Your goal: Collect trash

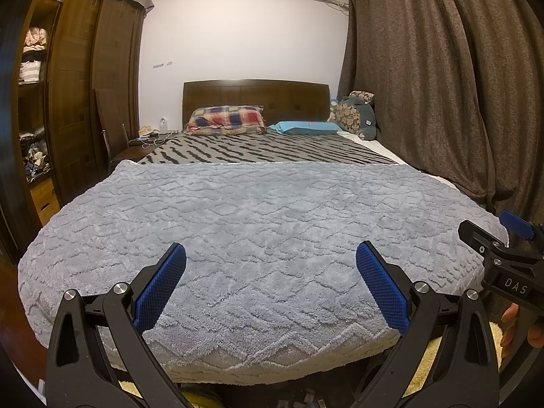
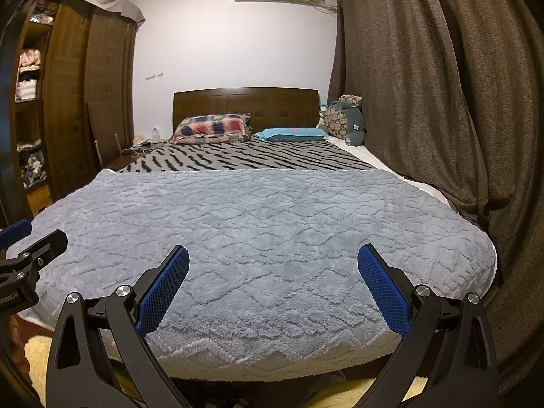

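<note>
1. Left gripper [image 1: 271, 282] and right gripper [image 2: 273, 284] both held at the foot of the bed — jaws spread wide, nothing between the blue pads.
2. Grey fleece blanket [image 1: 265, 224] lies flat; no trash or bin shows in either view.
3. Step in hand: cannot settle — this fits either searching for trash or trash already gathered.
4. Small items on the bedside table [image 1: 149, 135] are too small to identify.

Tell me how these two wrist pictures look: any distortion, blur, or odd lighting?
Left wrist view: strong fisheye bends the grey blanket into a dome, with dark corners and warm indoor light. Right wrist view: the same curving bows the curtain; both are fairly sharp, without glare.
</note>
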Demonstrator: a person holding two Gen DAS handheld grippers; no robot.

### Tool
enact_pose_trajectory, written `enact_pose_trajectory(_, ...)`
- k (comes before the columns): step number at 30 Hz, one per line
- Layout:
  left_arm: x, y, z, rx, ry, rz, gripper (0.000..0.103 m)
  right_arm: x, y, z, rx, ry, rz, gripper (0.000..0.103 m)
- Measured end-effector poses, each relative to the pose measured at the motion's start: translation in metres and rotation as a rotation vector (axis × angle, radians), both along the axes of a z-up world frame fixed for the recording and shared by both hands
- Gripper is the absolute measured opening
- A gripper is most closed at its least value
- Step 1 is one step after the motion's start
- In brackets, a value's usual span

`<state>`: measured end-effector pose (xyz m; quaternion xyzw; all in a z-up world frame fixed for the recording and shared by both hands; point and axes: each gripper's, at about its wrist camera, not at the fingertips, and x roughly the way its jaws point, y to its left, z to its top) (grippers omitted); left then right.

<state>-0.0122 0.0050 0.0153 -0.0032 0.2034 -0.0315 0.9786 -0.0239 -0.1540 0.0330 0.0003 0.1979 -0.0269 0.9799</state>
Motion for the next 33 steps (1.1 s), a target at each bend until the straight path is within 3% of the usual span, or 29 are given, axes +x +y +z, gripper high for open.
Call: enact_pose_trajectory(33, 0.0007, 0.0006, 0.0049, -0.011, 0.004, 0.025, 0.095, 0.0025, -0.0039, -0.0032, 0.003, 0.009, 0.001, 0.1)
